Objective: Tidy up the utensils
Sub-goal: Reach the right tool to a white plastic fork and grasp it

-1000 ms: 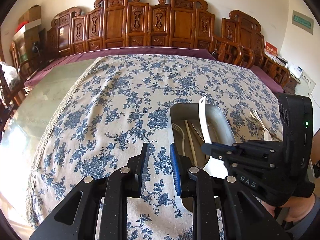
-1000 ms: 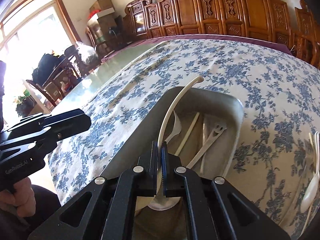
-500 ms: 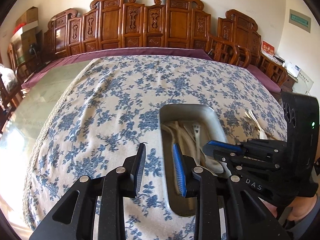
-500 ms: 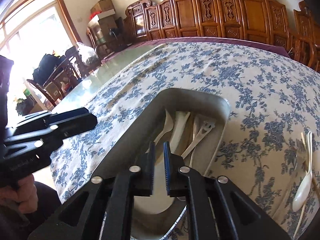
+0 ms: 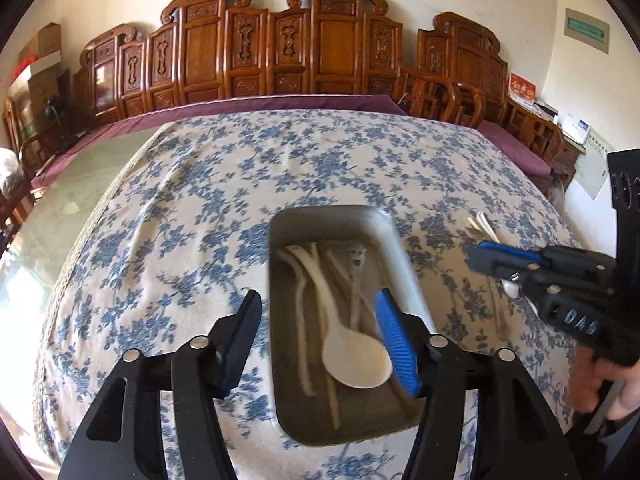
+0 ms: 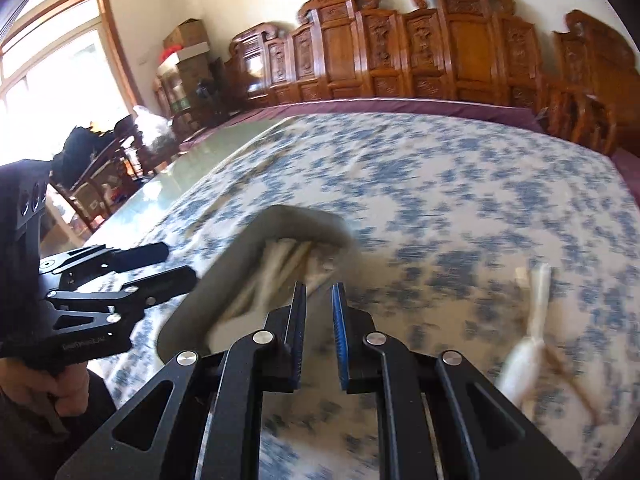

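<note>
Since half a second ago, the right hand-held gripper has swung away from the tray toward the lower right of its view, over the cloth, and its jaws have parted a little further; they hold nothing. The left hand-held gripper has spread wide, its left finger over the cloth and its ribbed blue pad over the tray's right side, also with nothing between them.

At lower centre of the left view, the tray is a grey, rounded-corner rectangular metal pan. Inside lie one broad white plastic spoon, bowl nearest the camera, plus several pale slim utensils whose number blur makes uncertain.

In the right view, at the right edge, loose utensils lie on the cloth, well apart from the tray: a white spoon and thin pale sticks, smeared by motion.

Farther back, a blue-flowered cloth covers the tabletop, and carved wooden chairs line the wall.
</note>
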A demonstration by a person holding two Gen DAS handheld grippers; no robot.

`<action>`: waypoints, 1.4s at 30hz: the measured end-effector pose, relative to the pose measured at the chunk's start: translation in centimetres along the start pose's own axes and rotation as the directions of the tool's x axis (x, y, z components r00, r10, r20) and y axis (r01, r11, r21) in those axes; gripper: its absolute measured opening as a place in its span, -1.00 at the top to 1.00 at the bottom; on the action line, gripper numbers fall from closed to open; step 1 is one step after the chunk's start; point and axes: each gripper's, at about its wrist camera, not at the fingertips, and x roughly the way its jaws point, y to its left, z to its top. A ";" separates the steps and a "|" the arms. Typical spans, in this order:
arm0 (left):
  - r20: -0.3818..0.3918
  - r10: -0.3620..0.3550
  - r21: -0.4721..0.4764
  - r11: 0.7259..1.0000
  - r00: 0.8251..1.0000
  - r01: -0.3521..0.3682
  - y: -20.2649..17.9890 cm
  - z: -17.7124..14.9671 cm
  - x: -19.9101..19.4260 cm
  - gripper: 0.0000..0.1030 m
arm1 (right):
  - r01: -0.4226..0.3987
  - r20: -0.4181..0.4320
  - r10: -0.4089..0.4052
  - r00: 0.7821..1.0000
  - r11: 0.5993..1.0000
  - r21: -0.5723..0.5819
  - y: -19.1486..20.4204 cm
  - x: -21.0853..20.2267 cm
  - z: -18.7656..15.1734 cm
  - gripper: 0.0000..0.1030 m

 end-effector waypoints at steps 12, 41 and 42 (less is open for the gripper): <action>-0.007 -0.072 0.051 0.996 0.997 0.072 -4.8 -0.3 1.0 -0.58 | 0.221 -0.035 -0.219 0.975 0.972 0.075 -9.8 -3.0 -1.6 0.29; -0.064 -0.078 0.142 0.986 0.995 0.087 -9.8 -2.4 2.4 -0.58 | 0.166 -0.139 -0.143 0.980 0.971 0.173 -12.4 2.0 -4.5 0.75; -0.064 -0.077 0.145 0.986 0.995 0.086 -9.9 -2.5 2.4 -0.58 | 0.159 -0.154 -0.133 0.979 0.973 0.169 -12.3 2.3 -4.5 0.75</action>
